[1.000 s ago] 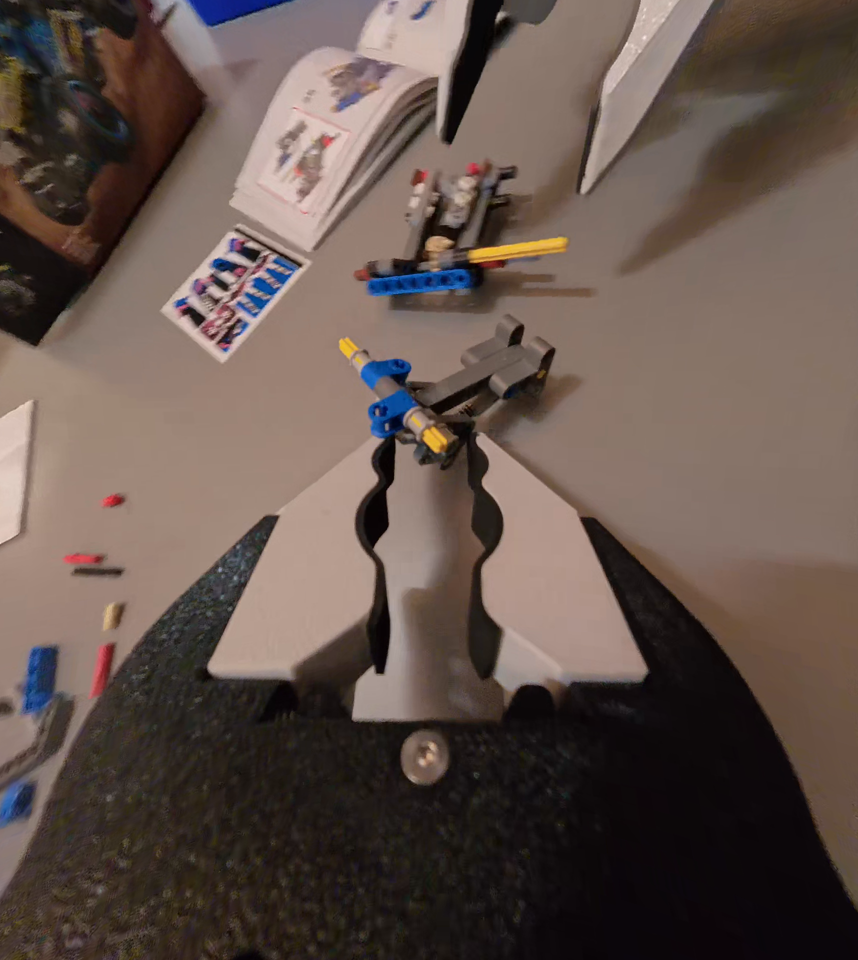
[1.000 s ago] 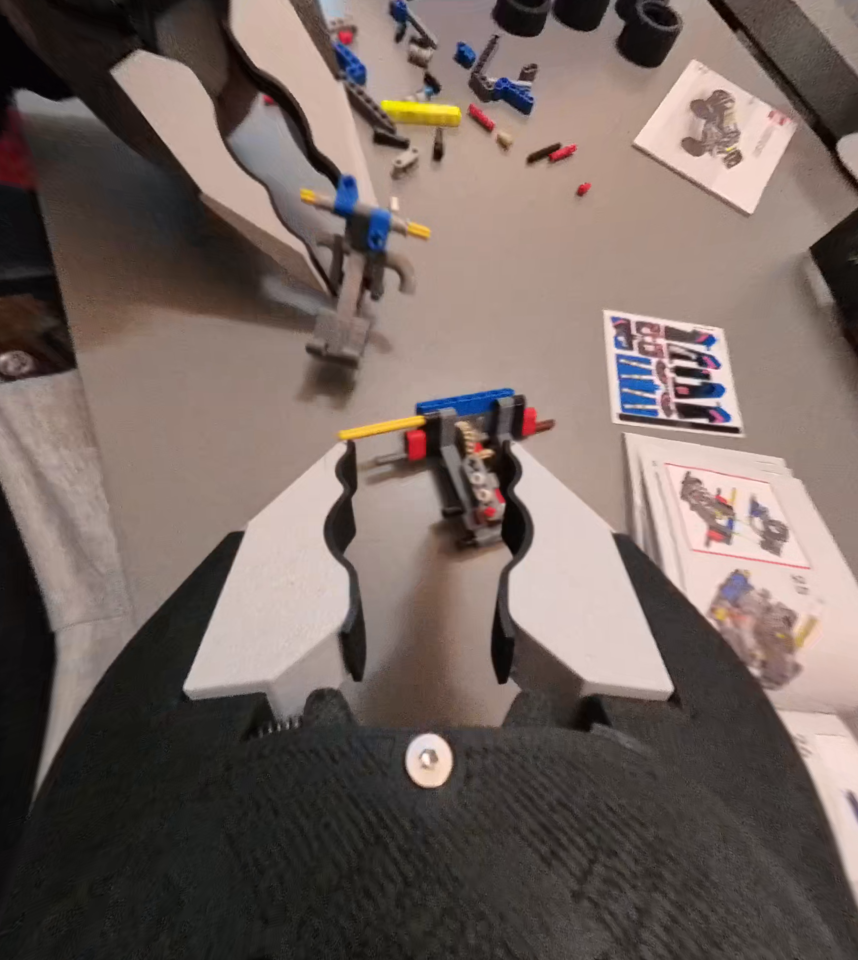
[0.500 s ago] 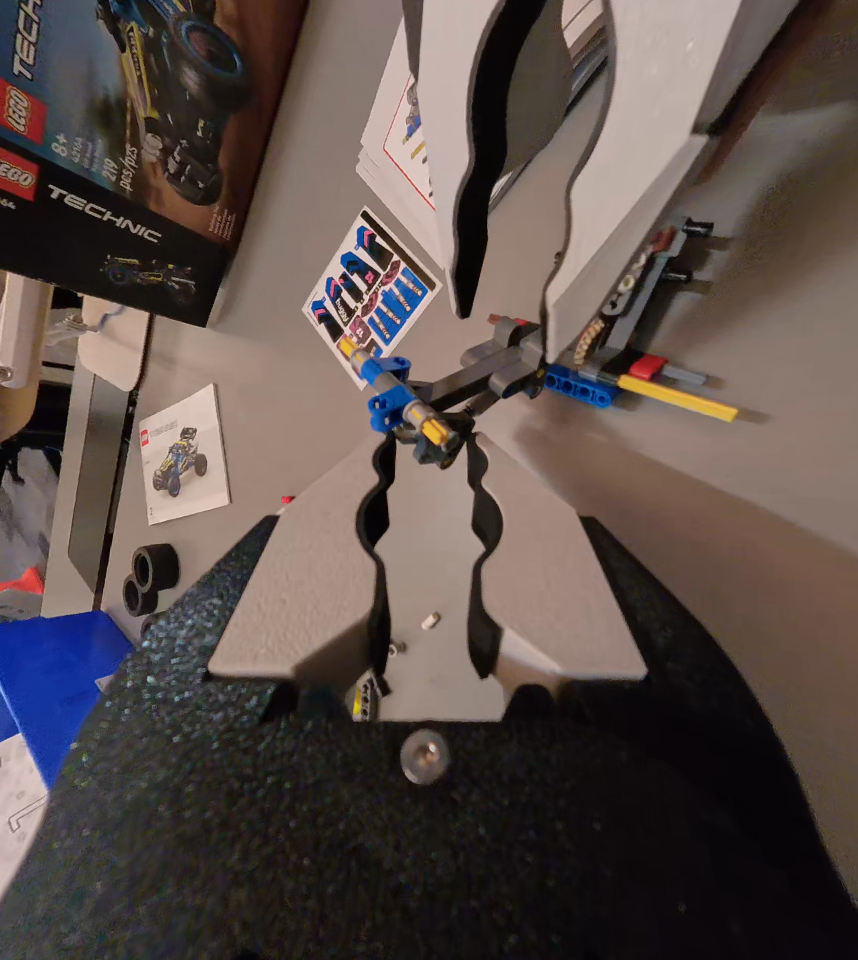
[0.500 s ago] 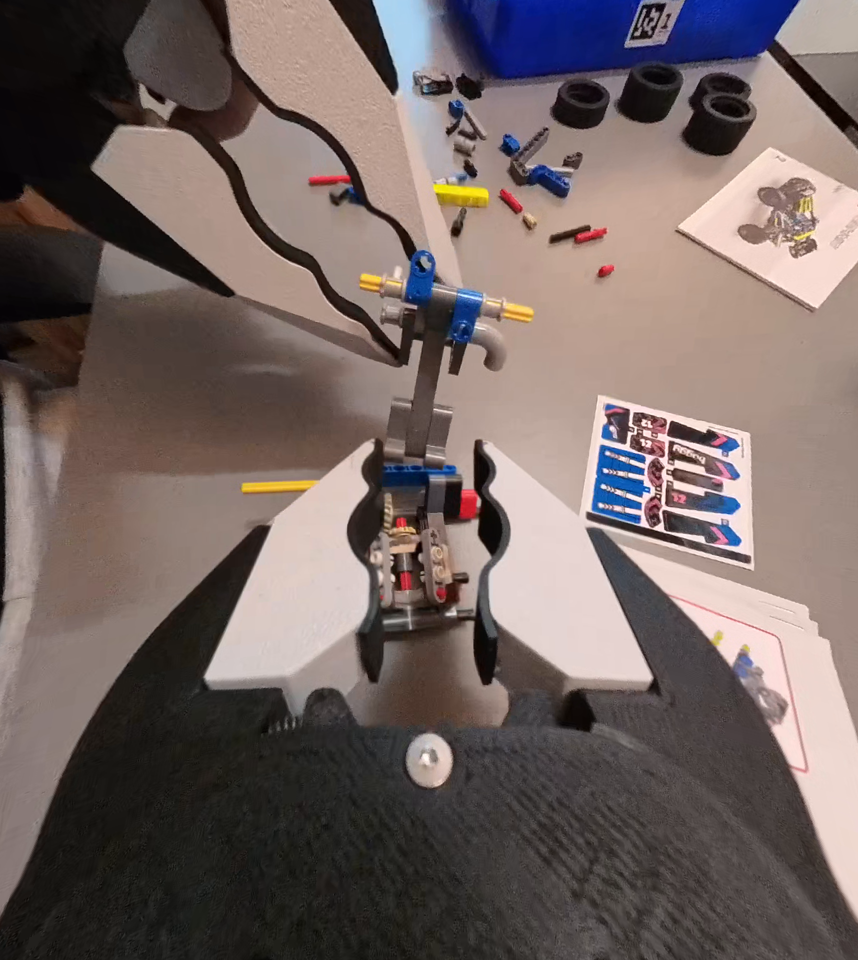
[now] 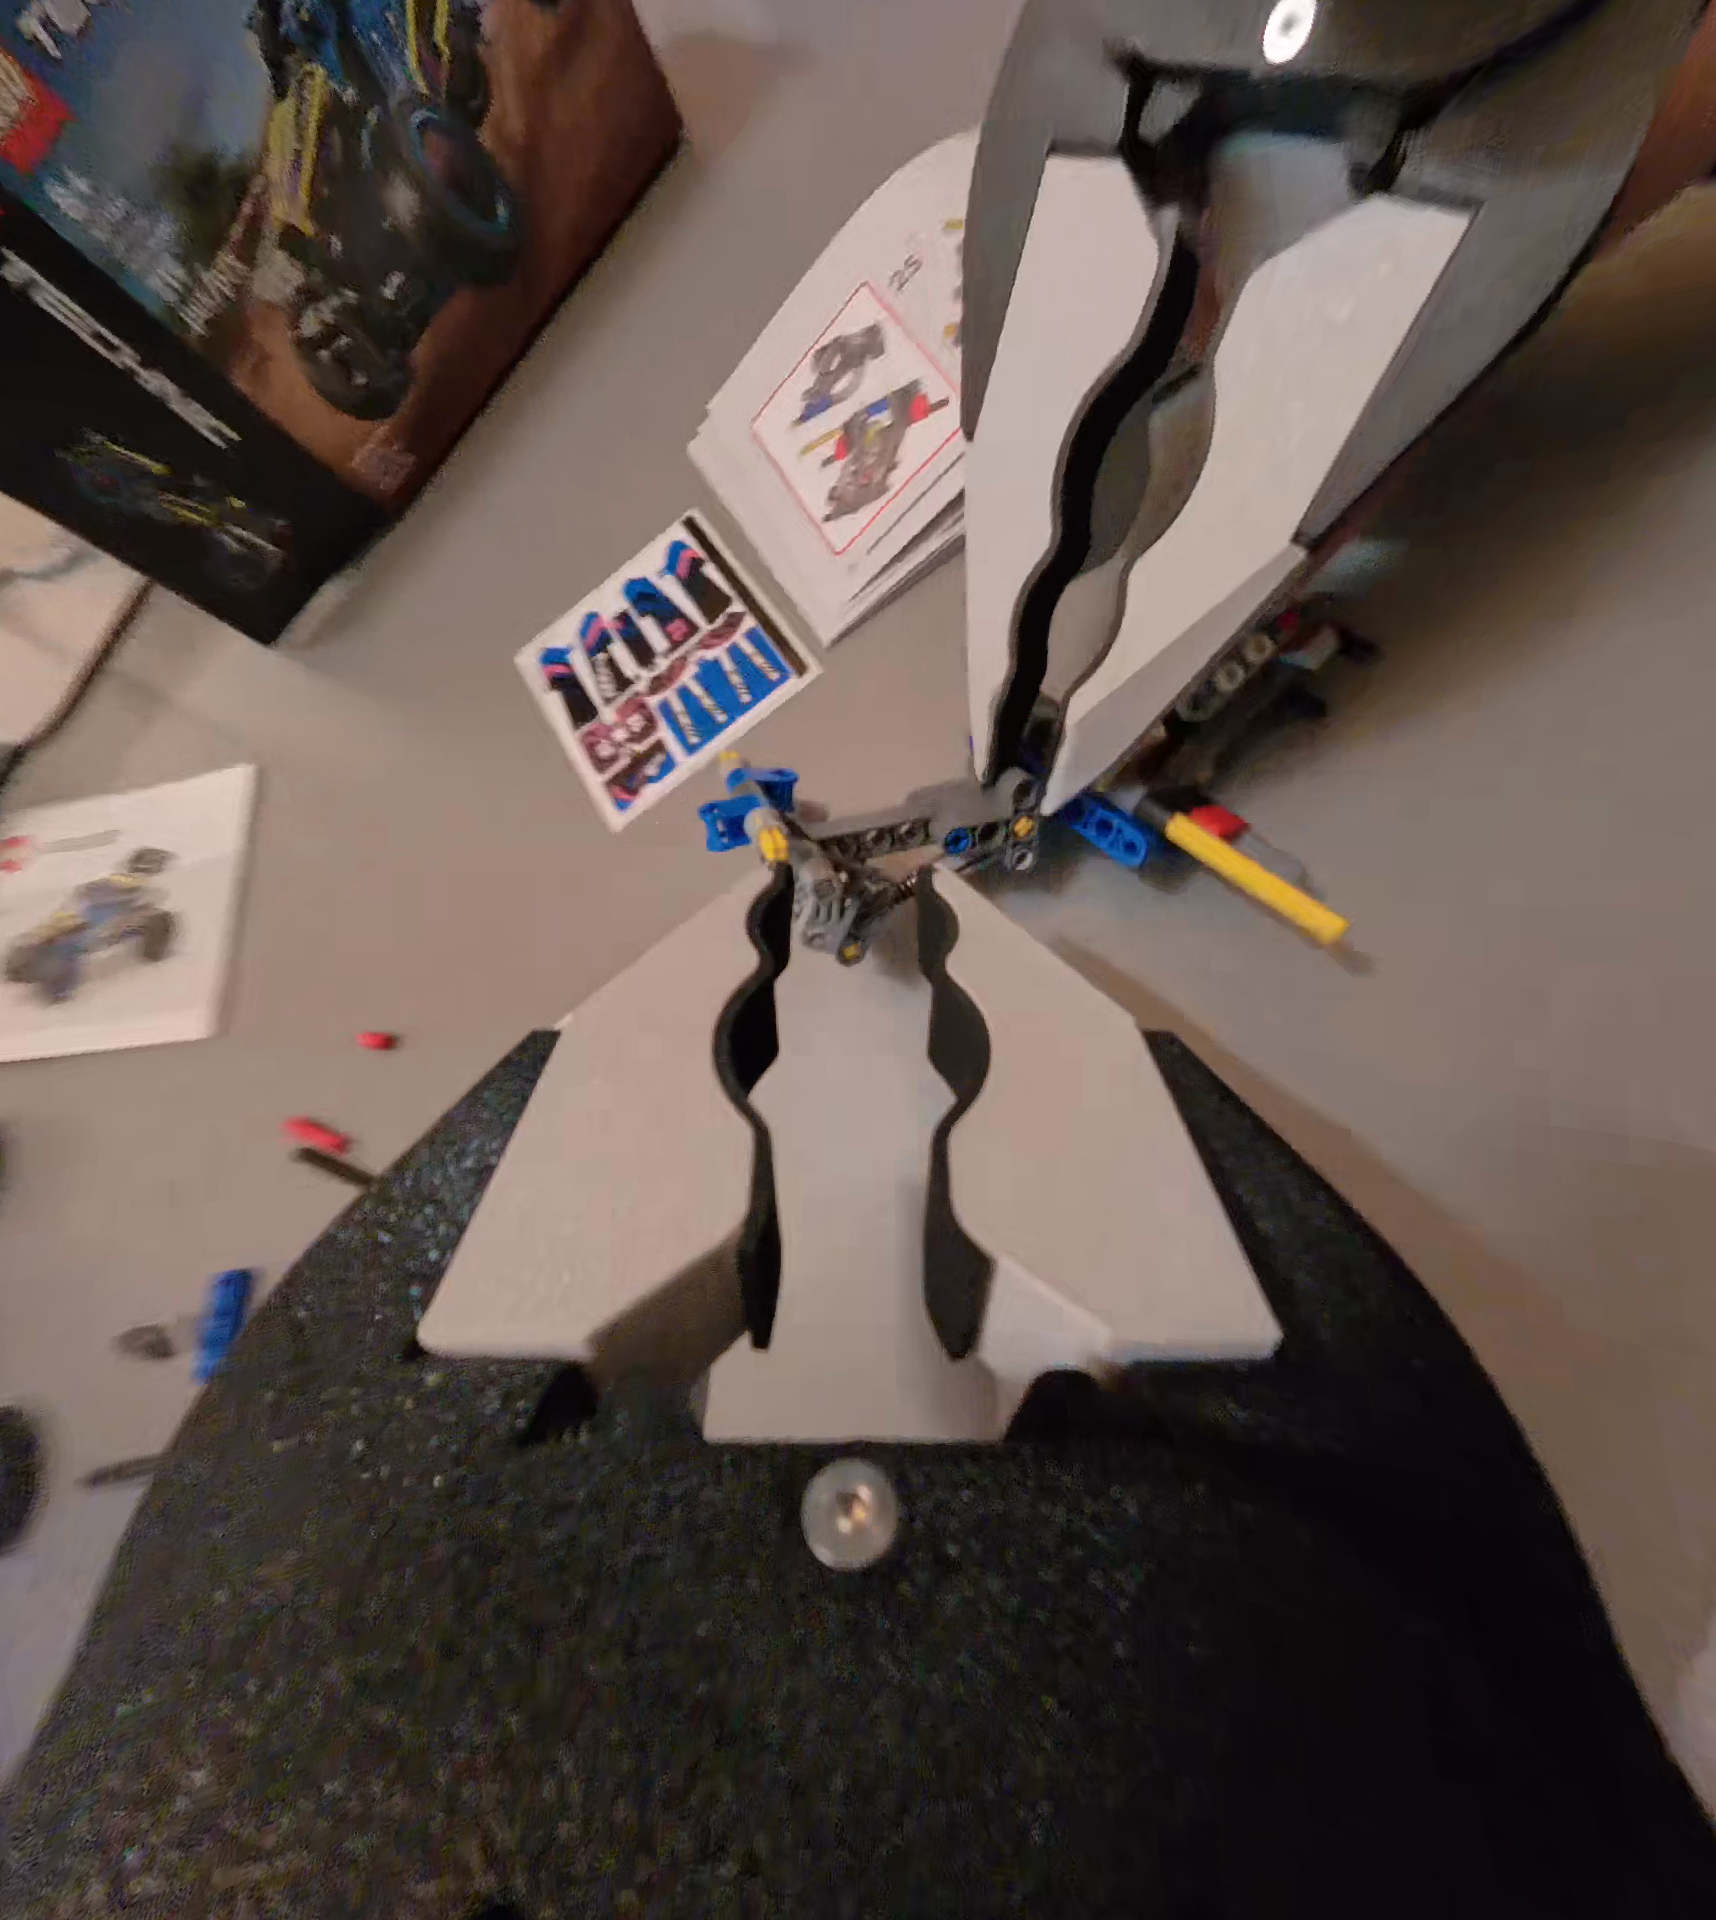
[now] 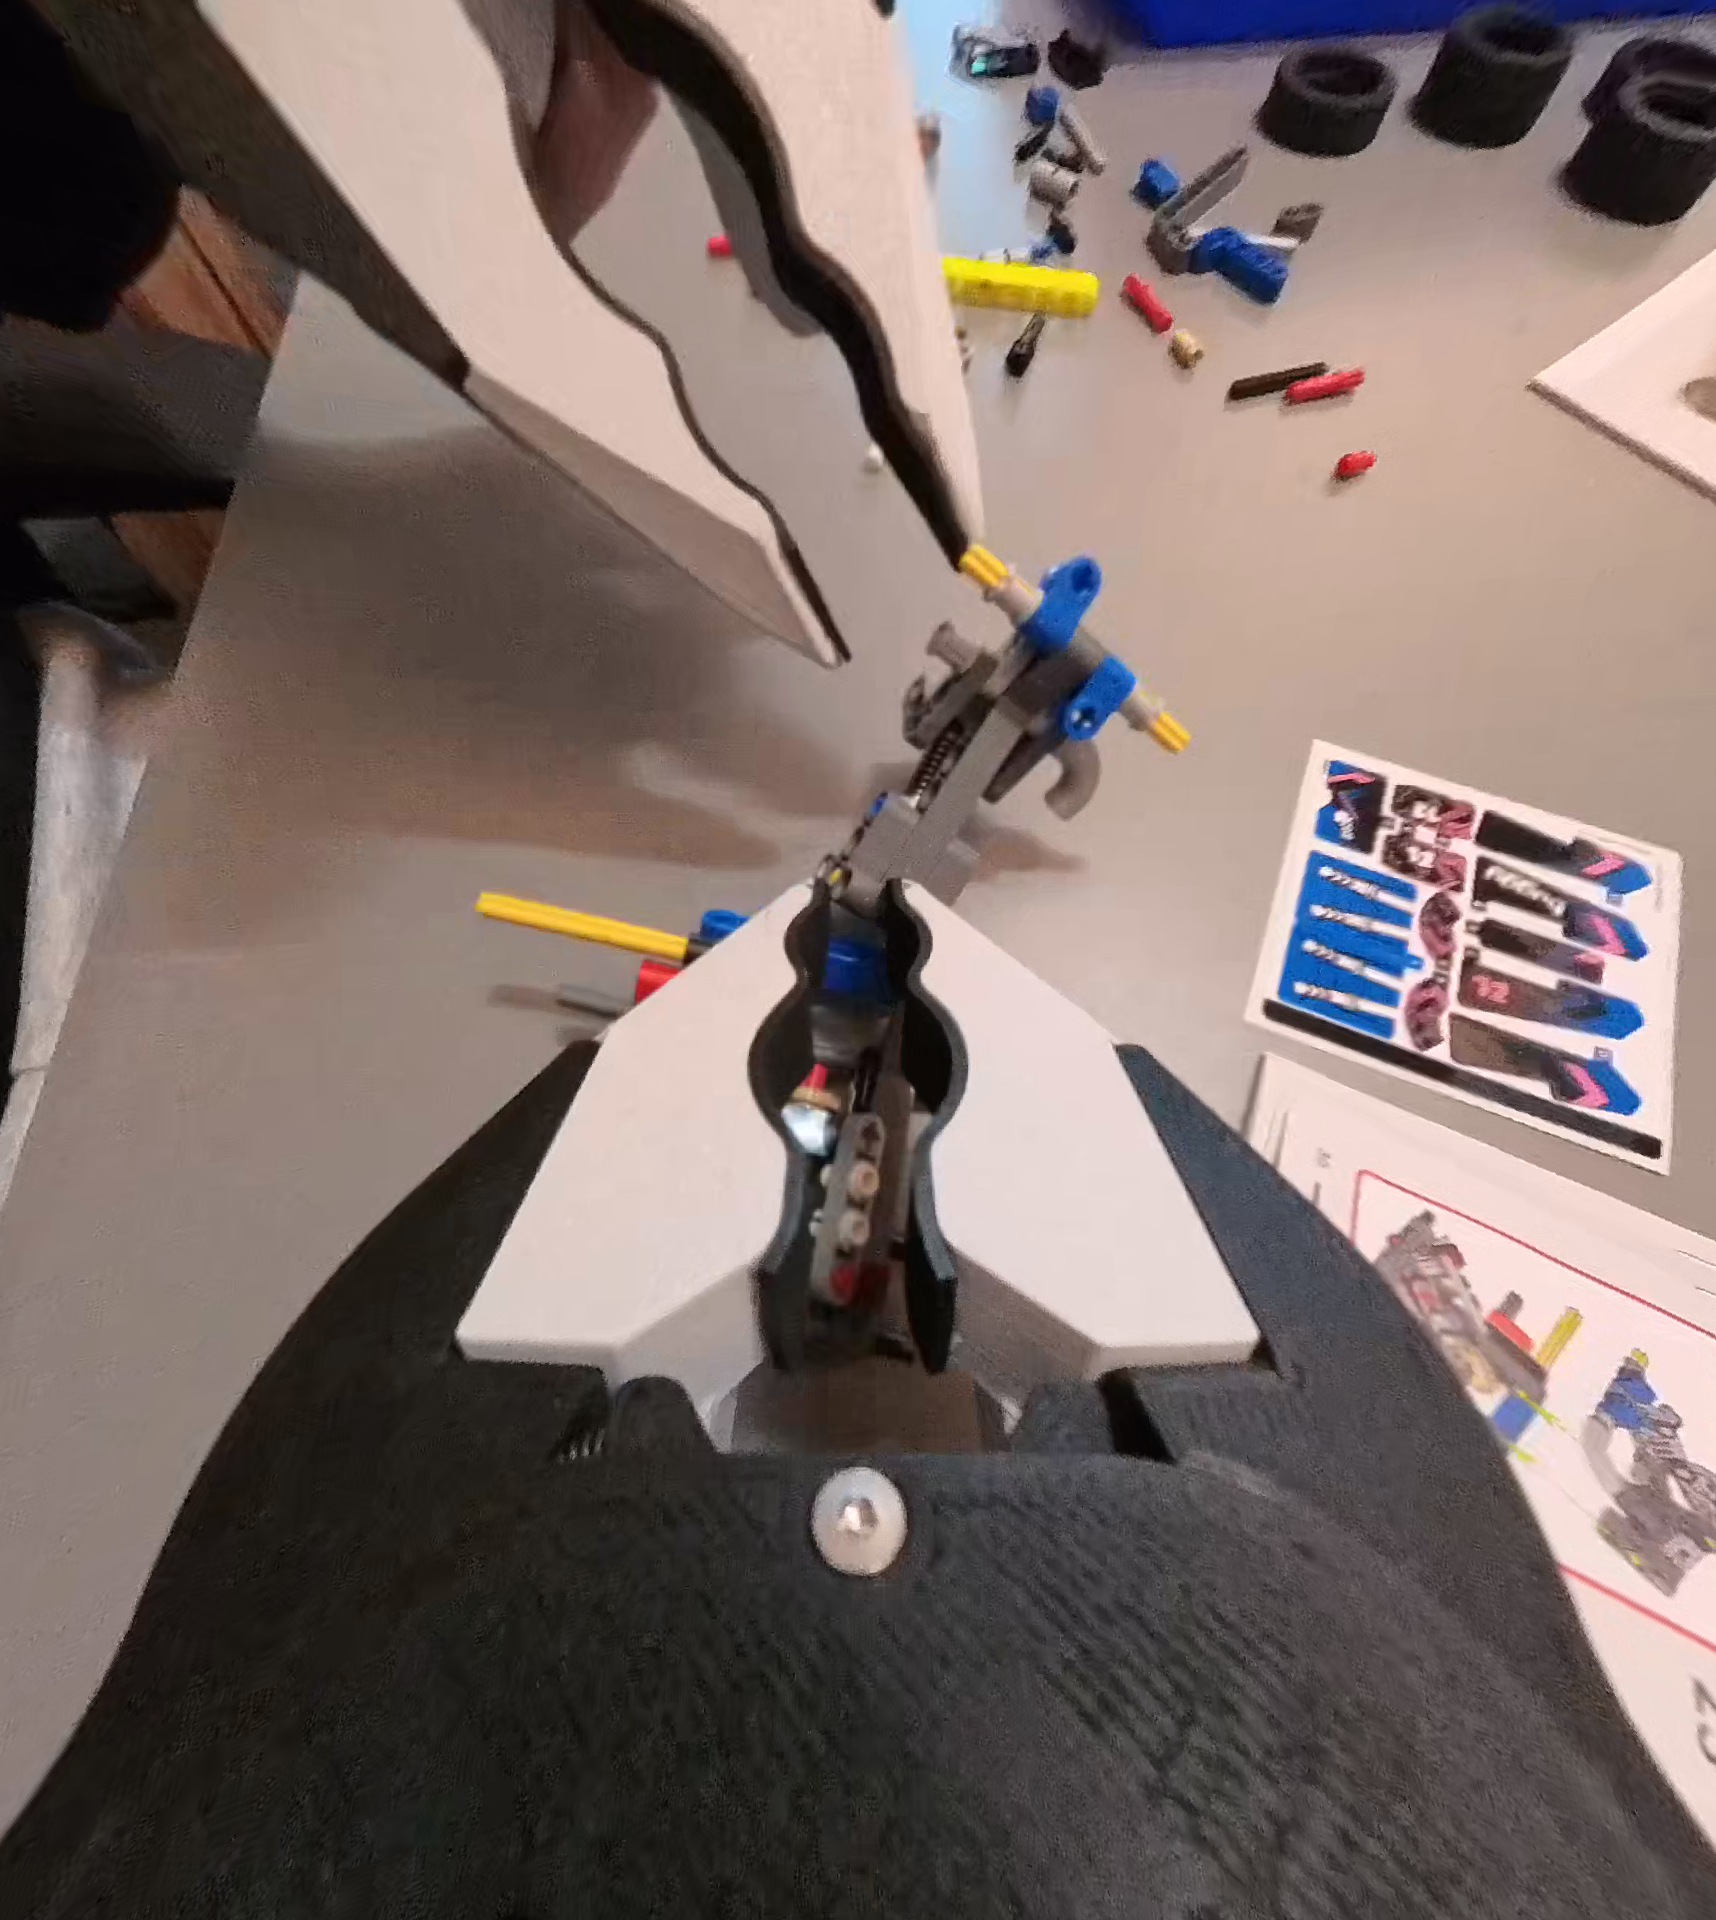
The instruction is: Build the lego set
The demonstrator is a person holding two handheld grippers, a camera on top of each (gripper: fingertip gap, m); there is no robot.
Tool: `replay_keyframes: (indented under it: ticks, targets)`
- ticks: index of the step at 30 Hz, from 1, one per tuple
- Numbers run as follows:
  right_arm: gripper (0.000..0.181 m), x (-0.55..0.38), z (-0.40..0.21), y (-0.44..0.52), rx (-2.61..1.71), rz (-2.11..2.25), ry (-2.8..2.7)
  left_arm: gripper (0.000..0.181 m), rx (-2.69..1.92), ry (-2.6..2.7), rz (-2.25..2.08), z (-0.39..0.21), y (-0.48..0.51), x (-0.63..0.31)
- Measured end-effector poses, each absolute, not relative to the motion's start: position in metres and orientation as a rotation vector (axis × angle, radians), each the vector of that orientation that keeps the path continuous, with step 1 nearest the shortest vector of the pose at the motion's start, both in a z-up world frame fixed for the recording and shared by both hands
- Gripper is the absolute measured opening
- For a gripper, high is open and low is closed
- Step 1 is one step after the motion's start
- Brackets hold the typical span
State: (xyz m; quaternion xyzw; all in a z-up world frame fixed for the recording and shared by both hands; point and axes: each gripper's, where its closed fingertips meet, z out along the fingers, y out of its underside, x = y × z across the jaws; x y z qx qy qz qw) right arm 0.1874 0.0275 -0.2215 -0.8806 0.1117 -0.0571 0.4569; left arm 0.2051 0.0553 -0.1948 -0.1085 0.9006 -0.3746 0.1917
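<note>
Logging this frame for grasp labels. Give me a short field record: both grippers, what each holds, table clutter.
left gripper: shut on suspension arm
right gripper: shut on gearbox frame
contact: arm's grey end meets frame at right fingertips
yellow axle: sticks out sideways from frame
table: sticker sheet, open manual, loose pieces, tyres

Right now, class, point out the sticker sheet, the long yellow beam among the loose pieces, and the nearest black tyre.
sticker sheet (image 6: 1467, 951): right wrist view, middle of sheet.
yellow beam (image 6: 1020, 284): right wrist view, mid-length.
black tyre (image 6: 1327, 99): right wrist view, its tread.
</note>
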Motion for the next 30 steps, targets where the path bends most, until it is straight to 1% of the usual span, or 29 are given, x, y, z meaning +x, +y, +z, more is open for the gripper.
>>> replay_keyframes:
  ticks: [1,6,8,12,15,17,21,23,29,30]
  targets:
    - [0.008,0.186,-0.225,0.027,-2.182,-0.139,0.271,0.023,-0.36,2.551,-1.077,-0.2,0.06,0.205]
    - [0.008,0.186,-0.224,0.028,-2.173,-0.147,0.261,0.048,-0.65,2.679,-1.145,-0.232,0.081,0.199]
    - [0.008,0.19,-0.22,0.027,-2.153,-0.196,0.259,0.052,-0.748,2.697,-1.212,-0.237,0.081,0.198]
    - [0.008,0.192,-0.194,0.028,-2.017,-0.264,0.222,0.049,-0.844,2.754,-1.514,-0.227,0.061,0.19]
    - [0.008,0.187,-0.174,0.025,-1.91,-0.279,0.204,0.047,-0.824,2.7,-1.856,-0.201,0.039,0.194]
    - [0.008,0.182,-0.171,0.022,-1.88,-0.274,0.204,0.044,-0.748,2.663,-2.04,-0.184,0.028,0.194]
    - [0.008,0.181,-0.167,0.012,-1.811,-0.266,0.263,0.035,-0.504,2.695,-2.093,-0.181,0.015,0.191]
    - [0.008,0.179,-0.167,0.008,-1.795,-0.264,0.26,0.03,-0.462,2.683,-2.127,-0.178,0.012,0.194]
    - [0.007,0.181,-0.156,0.007,-1.702,-0.263,0.269,0.028,-0.324,2.654,-2.253,-0.164,0.006,0.19]
    - [0.008,0.183,-0.157,0.006,-1.704,-0.269,0.281,0.025,-0.291,2.627,-2.24,-0.164,0.006,0.192]
